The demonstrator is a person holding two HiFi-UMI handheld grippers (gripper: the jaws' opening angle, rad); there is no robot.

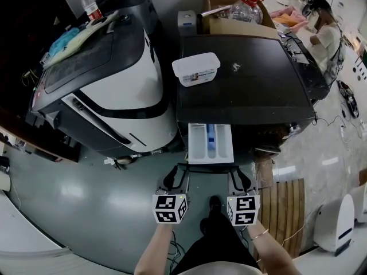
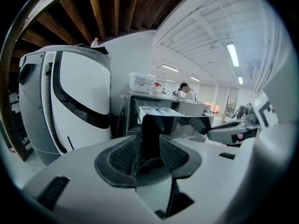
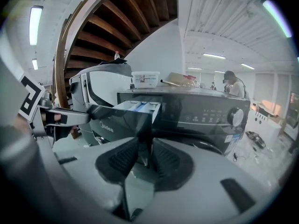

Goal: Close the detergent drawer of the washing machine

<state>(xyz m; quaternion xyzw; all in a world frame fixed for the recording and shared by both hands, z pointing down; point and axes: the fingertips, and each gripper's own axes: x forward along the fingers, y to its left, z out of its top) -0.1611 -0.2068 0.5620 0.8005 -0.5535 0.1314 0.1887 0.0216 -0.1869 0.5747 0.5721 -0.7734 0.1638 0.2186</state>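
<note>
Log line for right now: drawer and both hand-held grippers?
detergent drawer: pulled out, not closed | left hand-held gripper: open, at drawer front | right hand-held gripper: open, at drawer front | contact: cannot tell

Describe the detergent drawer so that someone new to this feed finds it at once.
Find the black washer with a white tub on its top. From the left end of its front panel a drawer sticks out towards the camera. It is the only open tray: white inside, with a blue middle compartment.
</note>
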